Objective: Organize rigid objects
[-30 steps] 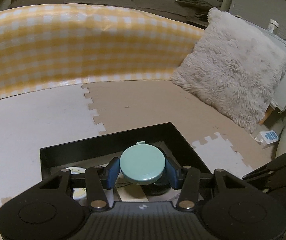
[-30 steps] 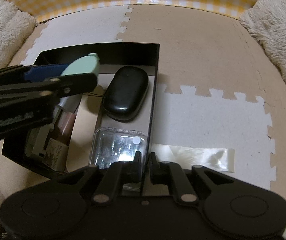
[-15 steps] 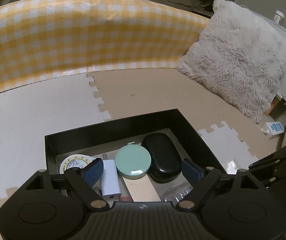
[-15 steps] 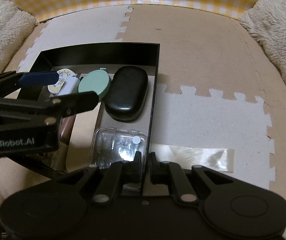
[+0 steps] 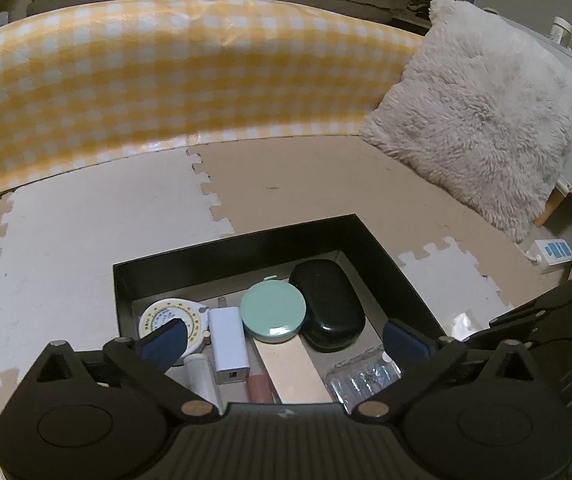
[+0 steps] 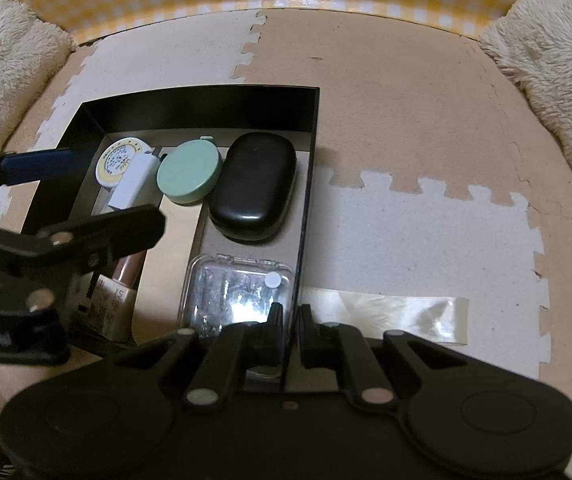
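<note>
Left gripper (image 5: 283,340): jaws opening, empty; green round case (image 5: 273,312) released into black box (image 5: 386,256). Right gripper (image 6: 289,322): clamped on box wall.

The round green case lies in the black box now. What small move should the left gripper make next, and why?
Probably lift the left gripper straight up and out of the black box. Its jaws are opening and nothing sits between them; the green case rests beside the black case.

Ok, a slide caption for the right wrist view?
Right claw clamps the black box wall; green round case rests inside beside black case.
</note>
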The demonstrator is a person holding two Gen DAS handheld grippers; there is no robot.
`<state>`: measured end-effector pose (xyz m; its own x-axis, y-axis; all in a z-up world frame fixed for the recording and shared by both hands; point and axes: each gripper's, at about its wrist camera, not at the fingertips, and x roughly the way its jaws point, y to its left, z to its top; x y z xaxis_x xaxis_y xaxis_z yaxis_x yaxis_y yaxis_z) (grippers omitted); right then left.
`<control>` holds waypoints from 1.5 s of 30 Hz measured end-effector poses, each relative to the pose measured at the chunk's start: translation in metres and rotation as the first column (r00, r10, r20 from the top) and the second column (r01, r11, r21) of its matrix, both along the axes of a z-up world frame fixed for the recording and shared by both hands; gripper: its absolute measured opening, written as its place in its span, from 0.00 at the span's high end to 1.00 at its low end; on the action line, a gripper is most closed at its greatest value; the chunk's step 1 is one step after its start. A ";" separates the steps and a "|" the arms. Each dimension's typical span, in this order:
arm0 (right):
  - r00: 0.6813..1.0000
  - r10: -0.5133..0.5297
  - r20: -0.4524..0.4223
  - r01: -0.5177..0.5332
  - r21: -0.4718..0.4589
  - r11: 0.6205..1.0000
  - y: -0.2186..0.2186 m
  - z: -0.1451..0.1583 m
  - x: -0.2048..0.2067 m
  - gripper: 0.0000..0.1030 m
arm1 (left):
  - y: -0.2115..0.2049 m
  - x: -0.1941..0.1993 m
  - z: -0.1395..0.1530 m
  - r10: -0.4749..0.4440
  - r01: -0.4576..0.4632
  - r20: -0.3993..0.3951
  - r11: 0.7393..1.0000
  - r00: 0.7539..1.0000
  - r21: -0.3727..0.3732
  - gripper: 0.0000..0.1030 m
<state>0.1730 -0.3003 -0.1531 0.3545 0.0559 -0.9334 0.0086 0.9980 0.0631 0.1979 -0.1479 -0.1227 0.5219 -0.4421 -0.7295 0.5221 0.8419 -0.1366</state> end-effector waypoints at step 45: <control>0.883 -0.032 0.469 0.050 -0.026 0.998 0.022 0.142 -0.129 0.22 | 0.093 -0.116 0.106 0.237 -0.244 0.142 0.969 0.961 0.032 0.00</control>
<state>0.0444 -0.2781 -0.0110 0.7517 0.0013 -0.6595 0.0278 0.9990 0.0336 0.0819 -0.0554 -0.0167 0.7043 -0.2573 -0.6616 0.3142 0.9487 -0.0344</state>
